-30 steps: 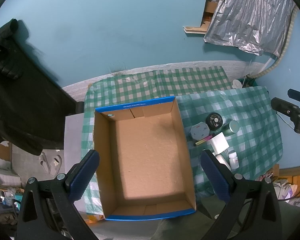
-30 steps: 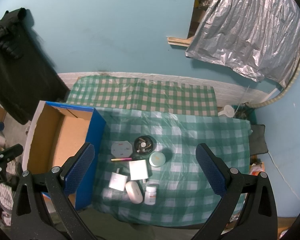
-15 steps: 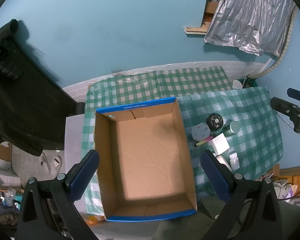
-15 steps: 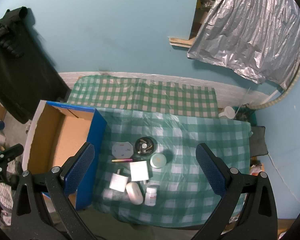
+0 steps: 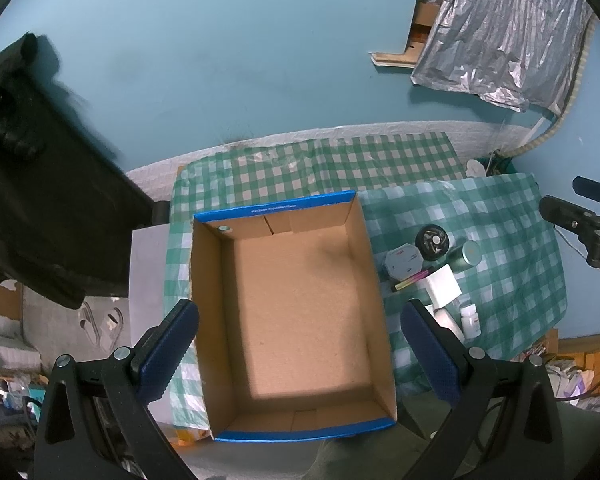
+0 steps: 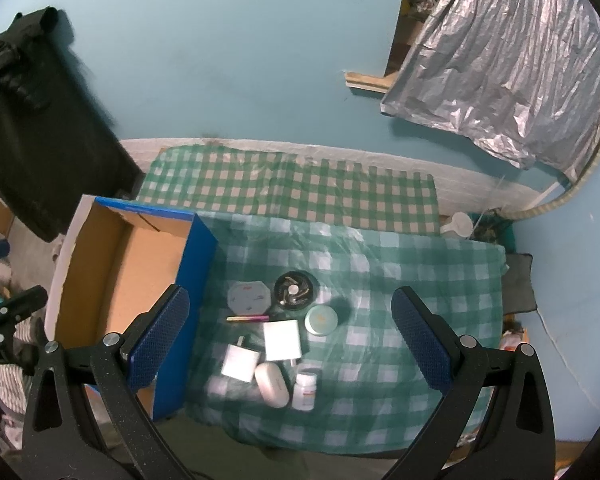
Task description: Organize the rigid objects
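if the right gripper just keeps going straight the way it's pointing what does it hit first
Probably the cluster of small items on the checked tablecloth: the white square box and round green jar lie nearest its line. The right gripper hangs well above them, jaws wide open and empty. Depth is hard to judge.

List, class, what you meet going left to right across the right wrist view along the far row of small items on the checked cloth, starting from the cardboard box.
Box → octagonal tin → black round dish → green jar.
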`<state>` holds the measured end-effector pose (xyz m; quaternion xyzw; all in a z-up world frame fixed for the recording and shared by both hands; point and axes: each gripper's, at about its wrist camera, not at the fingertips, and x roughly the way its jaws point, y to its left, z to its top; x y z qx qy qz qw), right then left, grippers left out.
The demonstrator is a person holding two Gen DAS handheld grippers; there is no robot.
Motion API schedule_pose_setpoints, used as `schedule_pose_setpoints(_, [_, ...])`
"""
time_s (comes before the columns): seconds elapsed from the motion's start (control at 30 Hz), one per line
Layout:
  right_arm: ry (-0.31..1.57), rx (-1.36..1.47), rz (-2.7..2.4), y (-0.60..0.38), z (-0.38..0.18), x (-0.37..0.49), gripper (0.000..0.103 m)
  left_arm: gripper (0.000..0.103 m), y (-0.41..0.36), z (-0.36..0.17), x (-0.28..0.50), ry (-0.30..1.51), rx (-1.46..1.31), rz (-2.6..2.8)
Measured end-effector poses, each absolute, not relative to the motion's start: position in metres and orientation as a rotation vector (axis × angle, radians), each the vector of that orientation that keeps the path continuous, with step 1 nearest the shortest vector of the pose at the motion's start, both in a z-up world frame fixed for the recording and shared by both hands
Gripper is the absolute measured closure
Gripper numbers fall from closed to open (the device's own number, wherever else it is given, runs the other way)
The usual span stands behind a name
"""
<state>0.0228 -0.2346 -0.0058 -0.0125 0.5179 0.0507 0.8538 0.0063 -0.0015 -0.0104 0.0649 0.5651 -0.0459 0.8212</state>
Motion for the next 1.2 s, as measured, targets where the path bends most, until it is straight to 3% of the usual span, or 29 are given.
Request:
schedule_pose_setpoints(0.4, [1.130, 0.037, 0.124, -0.250, -0.028, 0.028, 0.002, 0.001, 0.039, -0.031, 0.001, 1.232, 0.115, -0.042])
schedule_pose_setpoints(1.2, [1.296, 0.064, 0.097, -0.271, -0.156, 0.059, 0.006, 0.002, 0.138, -0.142, -0.012, 1.410, 0.112, 0.007])
